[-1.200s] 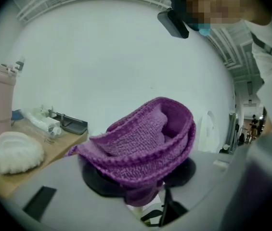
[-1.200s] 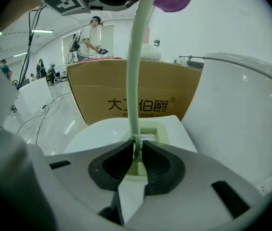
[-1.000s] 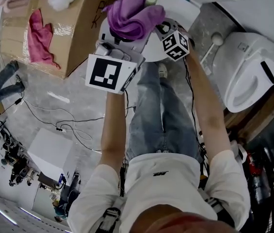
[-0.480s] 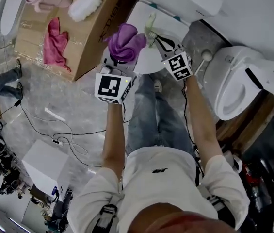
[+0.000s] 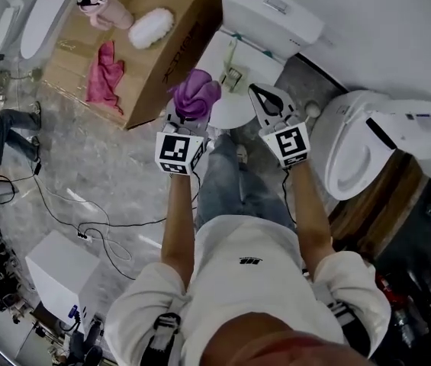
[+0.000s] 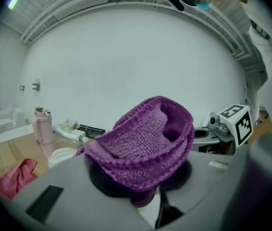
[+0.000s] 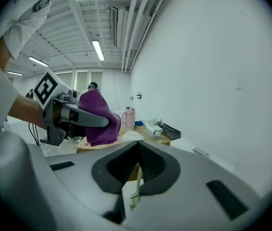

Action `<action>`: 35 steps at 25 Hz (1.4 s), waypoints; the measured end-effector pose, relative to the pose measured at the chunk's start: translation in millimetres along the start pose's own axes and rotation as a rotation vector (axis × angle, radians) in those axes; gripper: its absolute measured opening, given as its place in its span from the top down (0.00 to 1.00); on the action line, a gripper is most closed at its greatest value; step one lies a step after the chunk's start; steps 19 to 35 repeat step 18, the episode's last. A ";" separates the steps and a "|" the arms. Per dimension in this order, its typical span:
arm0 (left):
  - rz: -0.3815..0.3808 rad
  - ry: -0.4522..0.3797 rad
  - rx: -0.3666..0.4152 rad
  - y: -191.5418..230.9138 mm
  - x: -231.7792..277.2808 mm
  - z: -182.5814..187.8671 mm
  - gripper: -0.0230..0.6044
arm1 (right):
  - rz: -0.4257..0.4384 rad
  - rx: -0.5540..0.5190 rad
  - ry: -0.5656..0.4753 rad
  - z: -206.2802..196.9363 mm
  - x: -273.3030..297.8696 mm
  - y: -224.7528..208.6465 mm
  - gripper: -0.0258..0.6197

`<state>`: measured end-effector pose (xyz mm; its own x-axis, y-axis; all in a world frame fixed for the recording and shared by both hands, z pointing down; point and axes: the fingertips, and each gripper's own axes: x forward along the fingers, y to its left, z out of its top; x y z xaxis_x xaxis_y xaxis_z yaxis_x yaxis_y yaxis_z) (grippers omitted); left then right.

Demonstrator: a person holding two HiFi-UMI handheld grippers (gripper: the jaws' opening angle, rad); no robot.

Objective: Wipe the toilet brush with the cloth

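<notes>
Left gripper view: cloth [image 6: 143, 141] covers tool [image 6: 144, 179] tips.

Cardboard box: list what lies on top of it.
A pink bottle, a white fluffy pad and a red cloth are on the cardboard box; whatever is inside is covered.

Lab-like test space: several toilets [image 5: 352, 151], cardboard box [image 5: 177, 44], floor cables [image 5: 97, 223].

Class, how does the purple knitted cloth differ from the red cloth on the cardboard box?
The purple knitted cloth is bunched into a ball; the red cloth lies spread out. The purple cloth is clamped in the left claw; the red cloth rests free on the cardboard box. Both are fabric.
</notes>
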<state>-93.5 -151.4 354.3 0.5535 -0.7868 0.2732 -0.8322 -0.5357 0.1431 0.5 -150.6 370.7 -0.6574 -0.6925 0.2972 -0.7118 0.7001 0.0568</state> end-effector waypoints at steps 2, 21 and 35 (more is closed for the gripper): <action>0.003 -0.004 0.008 -9.3 -13.0 8.7 0.80 | -0.012 0.011 -0.011 13.1 -16.2 5.4 0.97; 0.040 -0.017 0.055 -84.8 -125.3 47.2 0.83 | -0.046 0.051 -0.075 87.8 -135.5 66.5 0.97; 0.040 -0.017 0.055 -84.8 -125.3 47.2 0.83 | -0.046 0.051 -0.075 87.8 -135.5 66.5 0.97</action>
